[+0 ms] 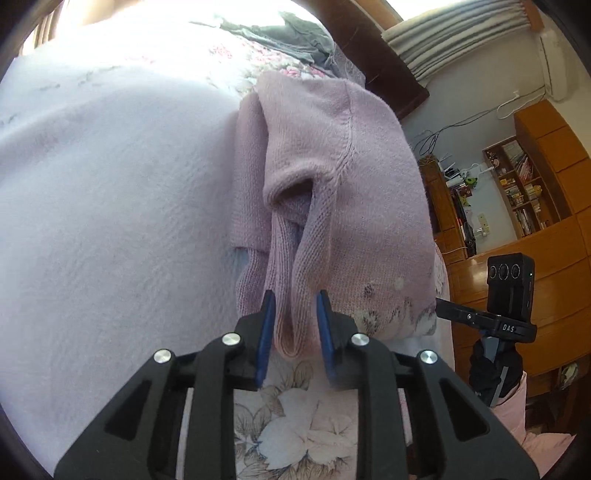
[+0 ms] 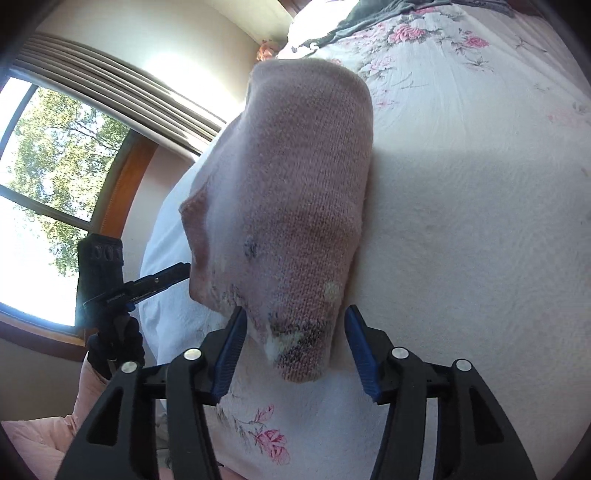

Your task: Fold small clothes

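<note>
Two claws are meeting one pink knit sock, and I am reading its long axis as running straight away from both of them, up the floral bedspread. My left claw is straddling the ribbed cuff end: the folded knit is lying between the blue pads, which are standing only slightly apart and, as far as I can tell, not yet pressing it. My right claw is standing spread wide, with the patterned end of the sock lying in the gap but touching neither pad. I am judging the left claw the nearer to a grip. The sock is looking soft and bunched, doubled over with loose lengthwise folds near the cuff, and is carrying dark and cream markings at its near end. Some grey clothing is lying well apart at the far side of the bed.
</note>
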